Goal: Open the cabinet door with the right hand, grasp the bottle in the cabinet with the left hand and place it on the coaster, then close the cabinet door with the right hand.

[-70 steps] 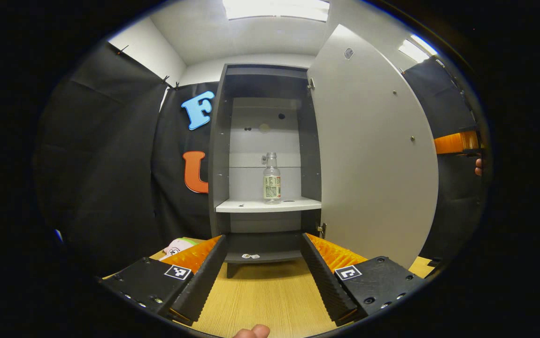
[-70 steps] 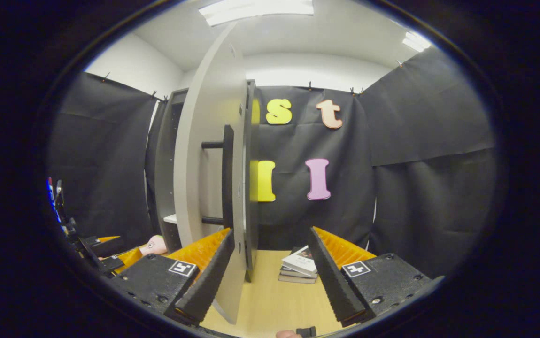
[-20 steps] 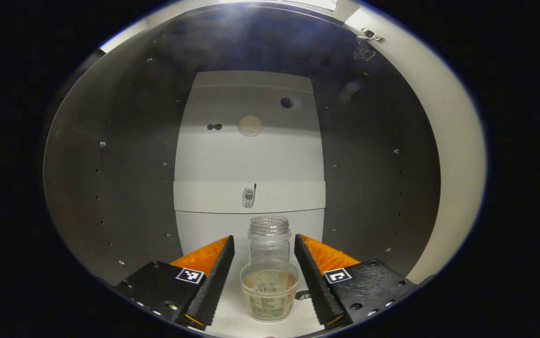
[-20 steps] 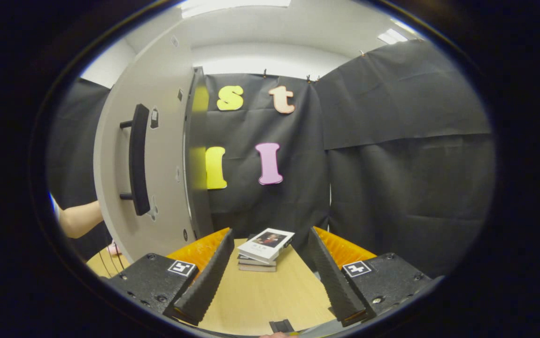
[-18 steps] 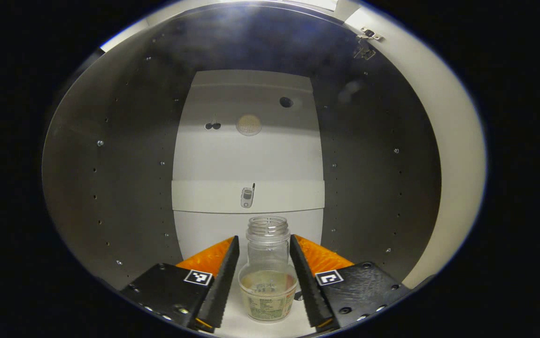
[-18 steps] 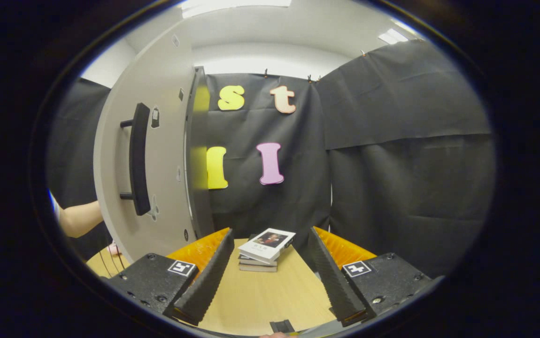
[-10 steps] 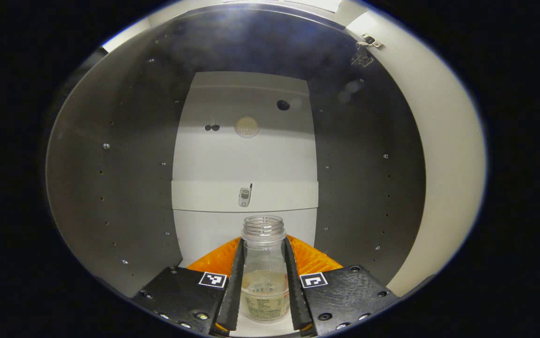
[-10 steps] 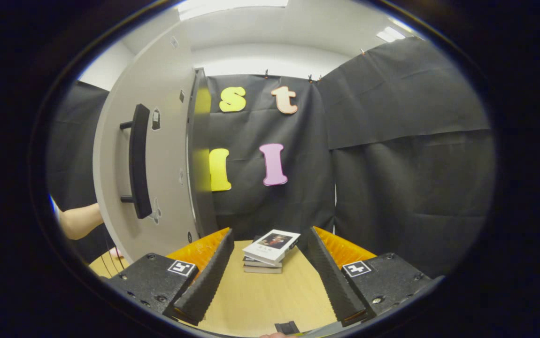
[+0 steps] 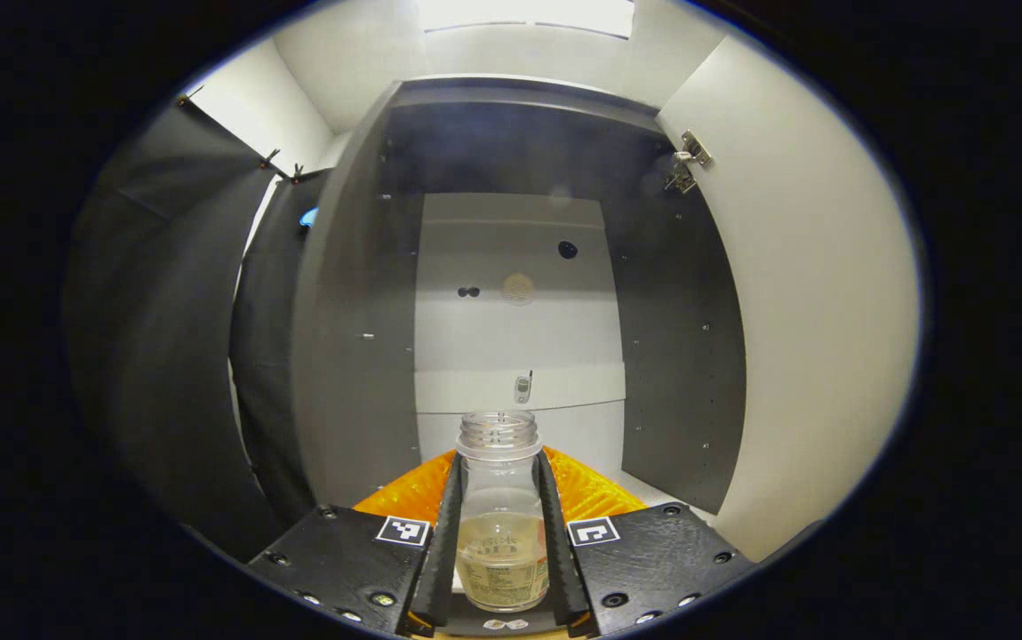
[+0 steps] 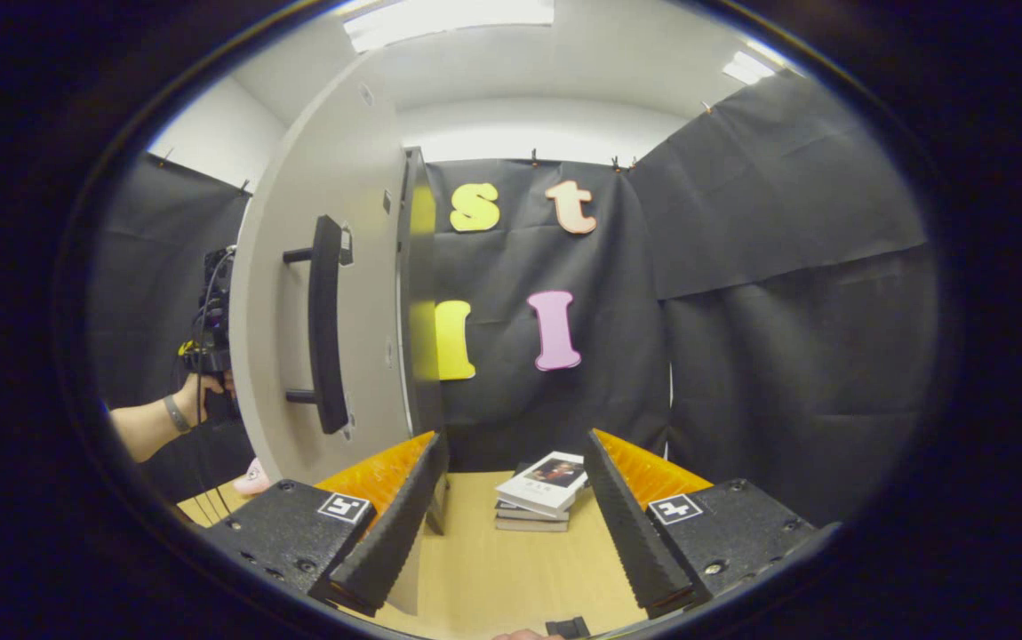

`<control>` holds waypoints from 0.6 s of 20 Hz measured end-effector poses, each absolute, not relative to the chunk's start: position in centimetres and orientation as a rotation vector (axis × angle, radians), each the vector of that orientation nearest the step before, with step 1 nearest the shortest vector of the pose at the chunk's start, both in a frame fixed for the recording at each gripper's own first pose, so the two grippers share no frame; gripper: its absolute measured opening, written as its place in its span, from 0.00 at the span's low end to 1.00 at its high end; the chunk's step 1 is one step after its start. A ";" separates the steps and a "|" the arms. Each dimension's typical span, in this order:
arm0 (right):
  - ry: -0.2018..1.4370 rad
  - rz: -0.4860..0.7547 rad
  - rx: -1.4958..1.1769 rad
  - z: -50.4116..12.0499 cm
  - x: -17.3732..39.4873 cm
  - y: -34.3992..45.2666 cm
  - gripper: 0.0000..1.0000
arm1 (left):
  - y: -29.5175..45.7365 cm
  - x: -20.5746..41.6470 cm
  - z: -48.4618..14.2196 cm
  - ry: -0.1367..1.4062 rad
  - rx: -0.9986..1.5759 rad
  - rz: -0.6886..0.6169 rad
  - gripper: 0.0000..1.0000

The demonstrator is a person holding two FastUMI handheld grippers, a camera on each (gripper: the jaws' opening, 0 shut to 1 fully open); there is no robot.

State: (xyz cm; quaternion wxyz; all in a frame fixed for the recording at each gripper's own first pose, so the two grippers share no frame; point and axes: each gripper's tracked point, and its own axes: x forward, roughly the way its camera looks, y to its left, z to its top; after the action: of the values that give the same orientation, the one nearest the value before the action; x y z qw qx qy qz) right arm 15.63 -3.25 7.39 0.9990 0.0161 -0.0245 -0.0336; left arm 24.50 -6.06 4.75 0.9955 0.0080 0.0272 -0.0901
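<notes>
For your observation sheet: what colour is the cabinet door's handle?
Black, best seen in the right gripper view: handle on the pale grey door.

Staged test booth, not a home: black cloth walls (image 10: 786,293) clipped up, office ceiling lights (image 10: 449,13), lone cabinet (image 9: 360,338) and books (image 10: 539,493) set on a worktop (image 10: 493,569).

A wooden table (image 10: 493,569) carries a small stack of books (image 10: 539,492).
</notes>
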 end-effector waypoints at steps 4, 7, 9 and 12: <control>-0.069 -0.109 -0.053 7.6 15.1 -3.9 1.00 | 0.6 18.1 1.4 0.063 0.045 0.000 0.42; -0.064 -0.105 -0.049 7.7 15.2 -3.3 0.99 | 5.1 13.4 -3.1 0.095 0.091 0.142 0.42; -0.066 -0.072 -0.011 8.3 15.1 -2.6 0.98 | 7.1 10.8 -5.5 0.113 0.110 0.200 0.42; -0.080 -0.060 0.008 9.1 14.8 -2.0 0.99 | 9.6 7.1 -8.7 0.129 0.108 0.289 0.42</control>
State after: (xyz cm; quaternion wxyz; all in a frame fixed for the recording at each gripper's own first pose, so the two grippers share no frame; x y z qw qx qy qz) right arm 14.82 -2.02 9.07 0.9987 0.0041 -0.0398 -0.0301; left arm 7.08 9.63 -8.65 0.9861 0.0538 0.0644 0.1437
